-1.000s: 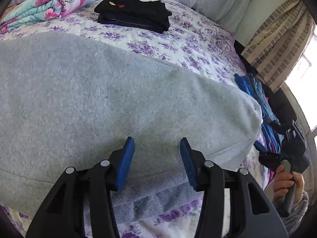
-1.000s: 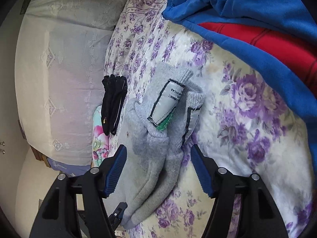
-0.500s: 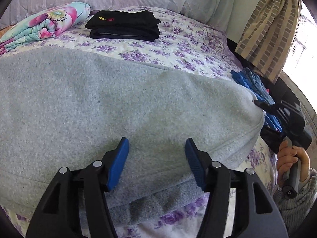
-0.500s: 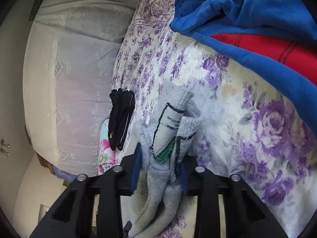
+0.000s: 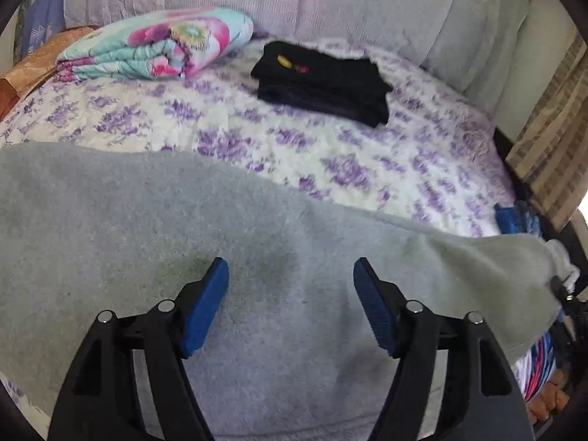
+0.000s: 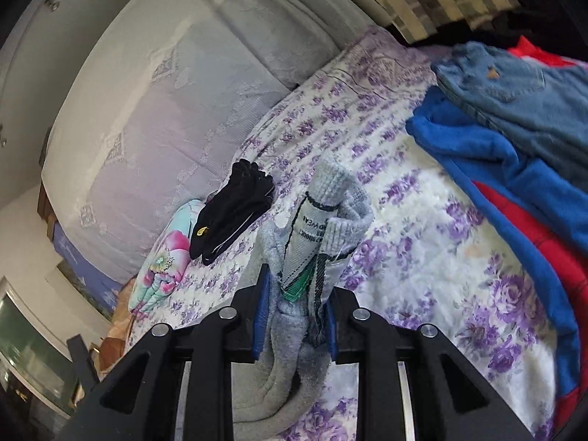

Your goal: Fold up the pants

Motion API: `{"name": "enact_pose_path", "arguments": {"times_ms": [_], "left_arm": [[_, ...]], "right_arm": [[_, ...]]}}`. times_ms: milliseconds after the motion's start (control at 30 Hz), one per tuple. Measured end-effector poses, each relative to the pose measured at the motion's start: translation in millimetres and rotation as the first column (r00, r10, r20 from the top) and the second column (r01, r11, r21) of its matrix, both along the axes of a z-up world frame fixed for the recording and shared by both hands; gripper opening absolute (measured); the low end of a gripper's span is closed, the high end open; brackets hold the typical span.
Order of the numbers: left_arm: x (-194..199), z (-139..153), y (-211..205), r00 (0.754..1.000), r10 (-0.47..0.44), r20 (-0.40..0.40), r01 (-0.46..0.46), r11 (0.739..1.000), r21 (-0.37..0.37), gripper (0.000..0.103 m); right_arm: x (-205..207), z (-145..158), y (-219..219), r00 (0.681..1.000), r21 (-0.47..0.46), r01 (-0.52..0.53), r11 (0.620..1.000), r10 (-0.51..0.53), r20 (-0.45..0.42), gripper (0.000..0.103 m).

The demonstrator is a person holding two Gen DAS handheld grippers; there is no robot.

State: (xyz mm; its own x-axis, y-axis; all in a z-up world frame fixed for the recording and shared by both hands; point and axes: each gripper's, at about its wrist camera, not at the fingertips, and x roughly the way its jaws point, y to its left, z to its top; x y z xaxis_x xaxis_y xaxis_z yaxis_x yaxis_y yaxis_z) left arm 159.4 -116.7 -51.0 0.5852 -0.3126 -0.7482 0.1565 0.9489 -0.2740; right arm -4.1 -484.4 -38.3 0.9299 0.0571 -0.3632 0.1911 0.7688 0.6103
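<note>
Grey fleece pants [image 5: 154,220] lie spread across the near part of a floral bed. My left gripper [image 5: 292,305] hovers over the grey cloth, its jaws opening wide, and nothing is pinched between the blue pads [image 5: 205,308]. In the right wrist view my right gripper [image 6: 294,312] is shut on the bunched waistband end of the grey pants [image 6: 323,217], with the white care label showing and the end lifted off the bed. In the left wrist view that lifted corner rises at the right edge.
A folded black garment [image 5: 323,81] and a rolled floral quilt [image 5: 161,47] lie at the back of the bed [image 5: 367,169]. A pile of blue [image 6: 488,154], red and denim [image 6: 514,84] clothes sits at the right. Pale headboard cushions stand behind.
My right gripper closed on the pants' waistband end and raised it, rolling as it went. My left gripper's jaws widened and it drew back over the grey cloth.
</note>
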Motion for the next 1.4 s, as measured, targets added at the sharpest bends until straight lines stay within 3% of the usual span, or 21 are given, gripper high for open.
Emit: {"name": "enact_pose_path", "arguments": {"times_ms": [33,67,133,267,367,467,533,600,700,767,800,833,900,1000,1100,1167,1267,1400], "left_arm": [[8.0,-14.8,0.9,0.998,0.003,-0.057,-0.002,1.0,0.004,0.069],[10.4,-23.8,2.2,0.998,0.001,-0.061,0.0,1.0,0.006,0.07],[-1.8,-26.5,2.5,1.0,-0.025,0.013,0.025,0.999,0.033,0.07],[-24.9,-29.1,13.5,0.997,-0.057,0.049,0.055,0.998,0.029,0.07],[-43.6,-24.9,20.2,0.995,-0.058,0.08,0.057,0.998,0.009,0.07],[-59.8,-18.2,32.1,0.993,-0.052,0.106,0.058,0.997,-0.052,0.07],[-71.6,-14.4,37.7,0.991,-0.062,0.119,0.07,0.995,-0.068,0.07],[-83.1,-10.4,43.9,0.988,-0.046,0.145,0.055,0.997,-0.059,0.07],[-87.2,-17.2,49.0,0.989,-0.059,0.134,0.064,0.997,-0.035,0.074],[-88.2,-27.2,45.7,0.988,-0.08,0.13,0.08,0.997,0.005,0.074],[-90.9,-27.6,43.8,0.986,-0.079,0.143,0.077,0.997,0.019,0.074],[-92.0,-27.1,41.9,0.986,-0.08,0.147,0.076,0.997,0.033,0.075],[-90.9,-27.8,42.1,0.986,-0.085,0.142,0.081,0.996,0.033,0.076],[-90.4,-28.3,45.8,0.986,-0.092,0.142,0.091,0.996,0.014,0.076],[-90.7,-29.4,47.6,0.984,-0.101,0.148,0.102,0.995,0.001,0.079],[-89.2,-30.0,49.0,0.981,-0.119,0.151,0.123,0.992,-0.02,0.083],[-86.3,-30.2,50.7,0.98,-0.134,0.146,0.143,0.989,-0.05,0.086],[-81.1,-31.6,51.1,0.98,-0.146,0.136,0.155,0.986,-0.061,0.09]], "right_arm": [[-0.6,6.2,5.5,1.0,-0.027,-0.009,1.0,0.01,0.01,0.025],[-1.6,10.3,8.8,1.0,-0.039,-0.015,0.999,0.016,0.019,0.025],[-2.9,18.5,15.0,0.999,-0.069,-0.026,0.997,0.028,0.033,0.025],[-2.9,19.0,18.2,0.999,-0.114,-0.041,0.993,0.044,0.023,0.026],[1.5,3.1,-0.3,0.999,-0.034,-0.018,0.999,0.017,-0.027,0.026],[6.6,-24.3,-28.3,0.993,0.115,-0.003,0.993,0.016,-0.118,0.027],[5.6,-36.1,-42.7,0.984,0.189,0.01,0.982,0.024,-0.179,0.035],[-2.2,-33.4,-54.3,0.984,0.216,0.047,0.975,-0.008,-0.178,0.037],[-9.3,11.6,-52.0,0.993,0.071,0.095,0.993,-0.089,-0.08,0.039],[16.5,37.4,-31.6,0.997,0.054,-0.067,0.996,0.068,-0.027,0.049],[40.5,45.7,-15.0,0.978,0.069,-0.206,0.976,0.208,-0.027,0.063],[74.2,50.2,10.2,0.916,0.109,-0.393,0.913,0.399,-0.034,0.073],[136.3,47.0,61.3,0.749,0.188,-0.644,0.741,0.661,-0.043,0.073],[212.3,31.1,123.0,0.579,0.24,-0.769,0.592,0.805,-0.129,0.073],[282.1,2.7,182.2,0.379,0.321,-0.843,0.432,0.9,-0.215,0.073],[306.4,-13.8,208.4,0.318,0.361,-0.847,0.39,0.916,-0.243,0.073],[334.1,-39.9,231.5,0.202,0.437,-0.846,0.304,0.943,-0.264,0.073],[323.0,-55.3,243.2,0.038,0.526,-0.837,0.152,0.974,-0.221,0.075]]}}
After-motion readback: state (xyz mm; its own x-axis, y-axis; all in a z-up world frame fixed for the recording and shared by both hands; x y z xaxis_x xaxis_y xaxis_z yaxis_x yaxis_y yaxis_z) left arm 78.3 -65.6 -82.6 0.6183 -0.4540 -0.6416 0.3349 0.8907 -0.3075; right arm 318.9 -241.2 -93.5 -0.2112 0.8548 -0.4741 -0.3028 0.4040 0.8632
